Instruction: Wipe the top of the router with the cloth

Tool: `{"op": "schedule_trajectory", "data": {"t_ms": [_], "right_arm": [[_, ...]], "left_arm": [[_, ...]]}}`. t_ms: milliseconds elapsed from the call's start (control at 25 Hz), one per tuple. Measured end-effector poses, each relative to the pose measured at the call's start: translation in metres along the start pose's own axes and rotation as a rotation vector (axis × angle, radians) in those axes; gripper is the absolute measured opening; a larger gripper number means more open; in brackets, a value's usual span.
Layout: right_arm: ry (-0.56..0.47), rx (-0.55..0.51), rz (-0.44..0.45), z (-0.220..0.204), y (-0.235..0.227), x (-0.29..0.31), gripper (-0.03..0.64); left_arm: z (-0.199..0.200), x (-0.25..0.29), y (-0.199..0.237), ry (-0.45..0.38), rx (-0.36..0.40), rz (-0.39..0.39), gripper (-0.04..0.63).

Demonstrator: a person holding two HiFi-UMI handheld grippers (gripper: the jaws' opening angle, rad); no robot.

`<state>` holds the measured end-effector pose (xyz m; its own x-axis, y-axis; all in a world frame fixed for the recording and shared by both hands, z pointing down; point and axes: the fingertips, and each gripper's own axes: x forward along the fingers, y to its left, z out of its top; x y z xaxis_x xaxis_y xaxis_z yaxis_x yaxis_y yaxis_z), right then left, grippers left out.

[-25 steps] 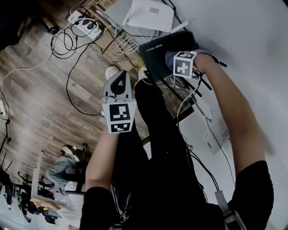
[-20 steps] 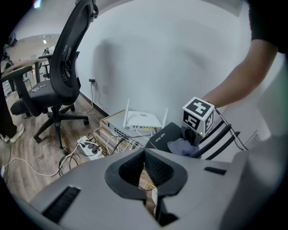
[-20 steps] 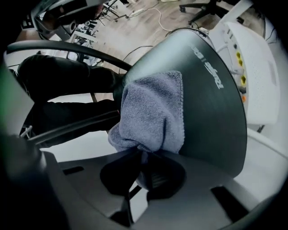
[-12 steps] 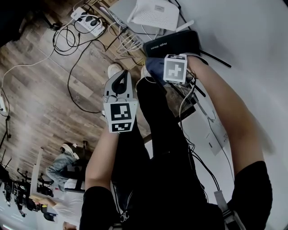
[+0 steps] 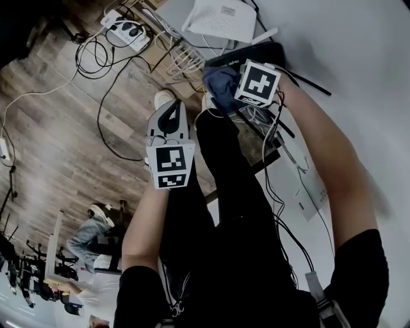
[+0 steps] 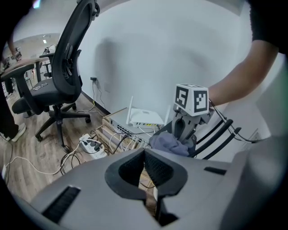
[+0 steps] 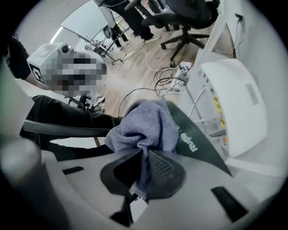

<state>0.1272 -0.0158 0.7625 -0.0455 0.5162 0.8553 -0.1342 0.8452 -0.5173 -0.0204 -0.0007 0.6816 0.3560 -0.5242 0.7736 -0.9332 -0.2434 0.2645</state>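
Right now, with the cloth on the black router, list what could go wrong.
The cloth is bunched at the black router edge in the right claw, so the next stroke may slip off. Loose cables and antennas lie close by and could snag. The left claw hangs clear, so the black router may shift.

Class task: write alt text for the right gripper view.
The right claw pinches a bunched grey cloth against a black router. A white router sits beside it; an office chair stands beyond.

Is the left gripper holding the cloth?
No, the cloth is pinched in the right gripper; the left gripper holds nothing.
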Motion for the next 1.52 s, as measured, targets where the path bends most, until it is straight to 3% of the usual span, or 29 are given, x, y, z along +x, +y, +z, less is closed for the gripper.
{"op": "schedule_trajectory", "data": {"t_ms": [200,520,720,920,1080,1360,1520], "right_arm": [[-0.111,0.064,-0.106,0.02,-0.029,-0.016,0.021],[-0.132,0.153,-0.079,0.004,-0.049,-0.026,0.021],[-0.064,0.217,-0.187,-0.047,-0.088,-0.038,0.021],[0.048,0.238,-0.409,-0.095,-0.123,-0.048,0.021],[0.134,0.24,-0.521,-0.118,-0.139,-0.052,0.021],[0.217,0.241,-0.639,-0.127,-0.14,-0.055,0.02],[0.228,0.301,-0.565,-0.134,-0.117,-0.042,0.02]], "left_arm": [[0.003,0.002,0.005,-0.001,-0.001,0.008,0.003],[0.002,0.001,0.008,0.006,-0.009,0.015,0.003],[-0.003,0.001,0.014,0.016,-0.013,0.028,0.003],[-0.003,0.005,0.011,0.015,-0.024,0.022,0.003],[0.003,0.008,0.005,0.011,-0.016,0.012,0.003],[0.0,0.008,0.002,0.017,-0.013,0.013,0.003],[0.0,0.01,-0.003,0.013,-0.033,0.009,0.003]]}}
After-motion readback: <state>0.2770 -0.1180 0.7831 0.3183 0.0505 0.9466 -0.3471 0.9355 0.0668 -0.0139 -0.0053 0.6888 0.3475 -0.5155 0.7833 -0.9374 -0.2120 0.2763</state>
